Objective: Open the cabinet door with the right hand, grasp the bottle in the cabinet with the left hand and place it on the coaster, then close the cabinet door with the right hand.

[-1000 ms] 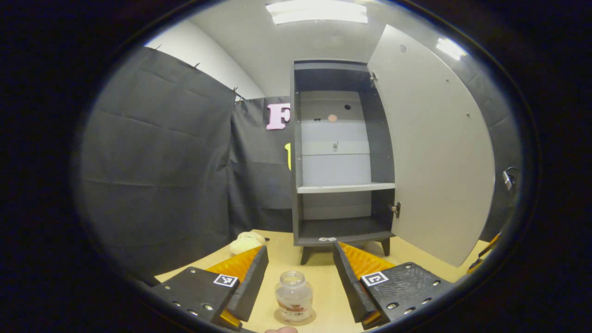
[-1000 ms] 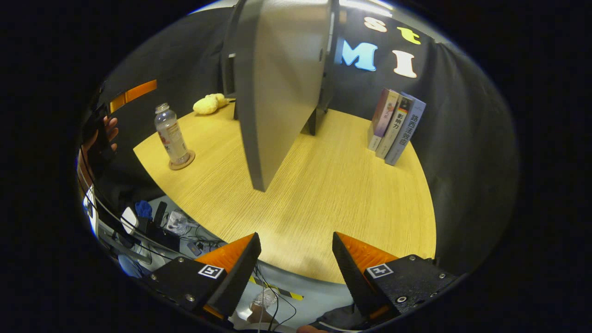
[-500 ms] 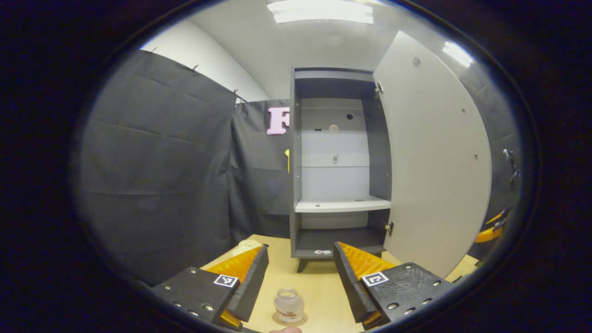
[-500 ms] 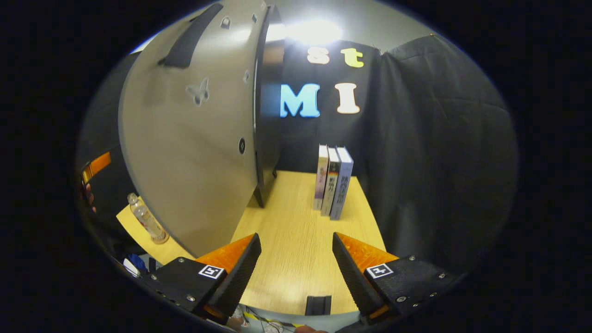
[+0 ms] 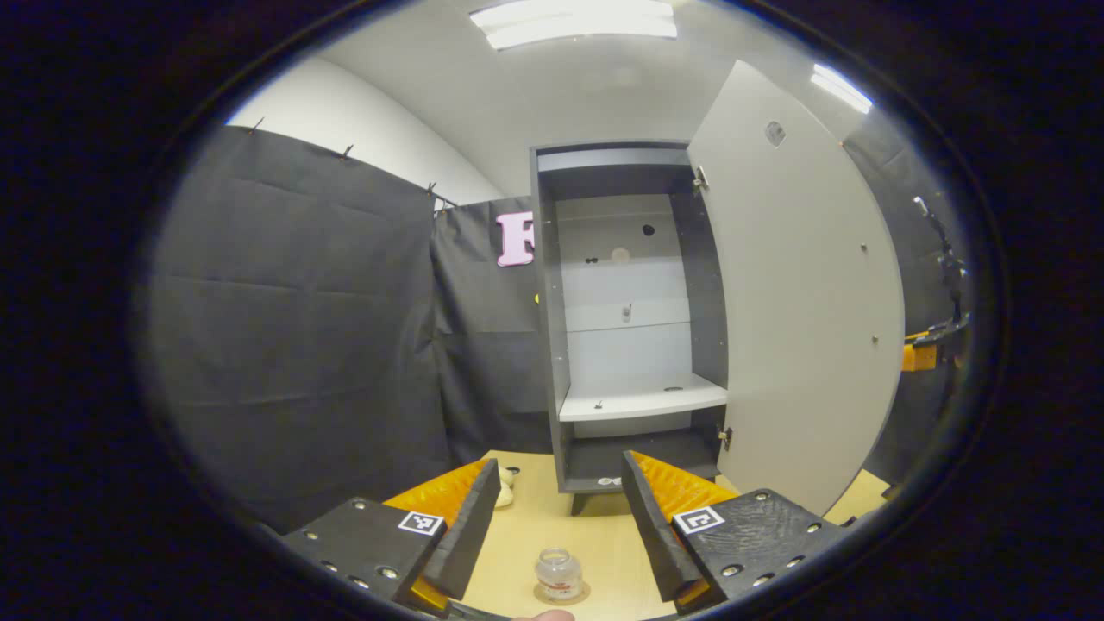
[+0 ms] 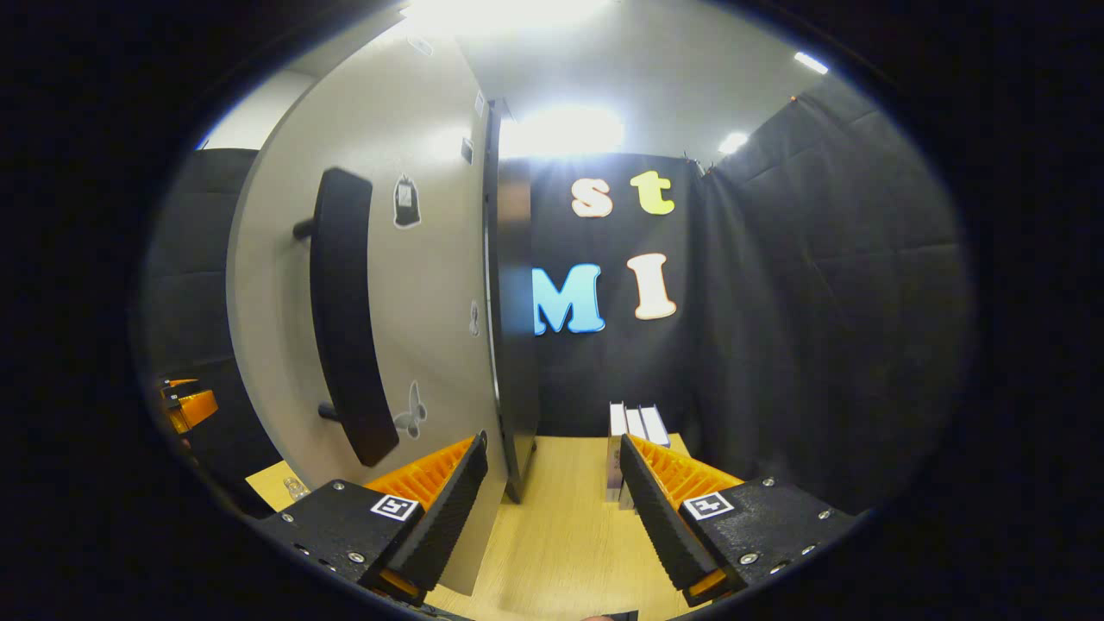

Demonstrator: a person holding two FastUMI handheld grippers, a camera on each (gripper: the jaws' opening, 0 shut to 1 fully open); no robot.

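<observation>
- With the bottle [image 5: 558,573] already on its coaster [image 5: 561,593] at bottom centre between our left gripper's [image 5: 559,517] spread jaws, we risk tipping it if that gripper dips.
- Our right gripper [image 6: 552,504], jaws also spread and empty, faces the door [image 6: 414,285]; a careless push could slam it or slip past the handle [image 6: 345,315] at left.

My left gripper view looked from above the table [image 5: 604,535] straight into the open cabinet [image 5: 634,319], fairly near, while my right gripper view faced the door [image 6: 405,328] from outside, close up; both shared that door.
</observation>
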